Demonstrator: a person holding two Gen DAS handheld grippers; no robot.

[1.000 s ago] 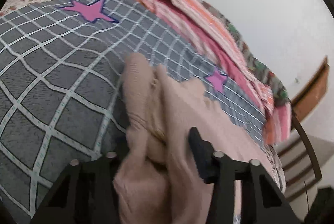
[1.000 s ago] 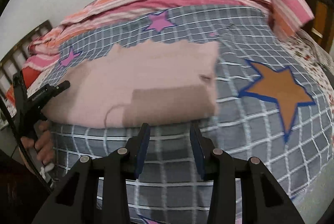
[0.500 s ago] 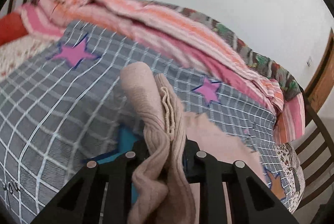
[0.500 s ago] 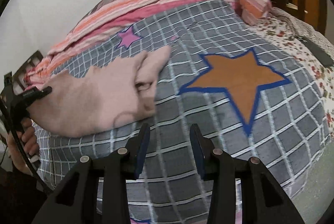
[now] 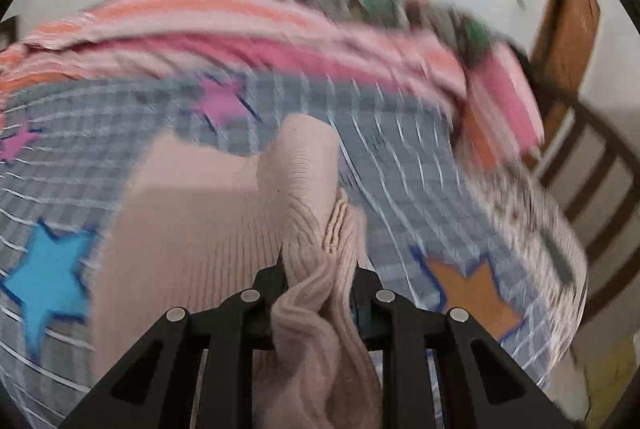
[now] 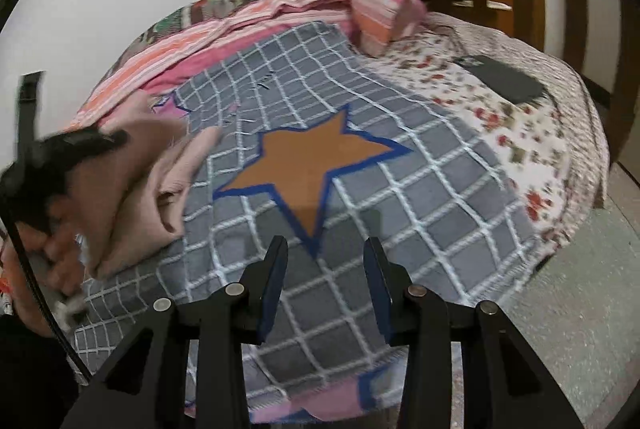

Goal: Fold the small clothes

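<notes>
Both pads now pinching pink garment [image 5: 316, 237]

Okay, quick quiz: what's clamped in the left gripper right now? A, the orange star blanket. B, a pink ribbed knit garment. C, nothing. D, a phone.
B: the left gripper is shut on a bunched fold of the pink ribbed garment.

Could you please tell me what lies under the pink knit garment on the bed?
The pink knit garment lies on the grey checked blanket with stars; whatever part of the pattern it covers is hidden.
</notes>
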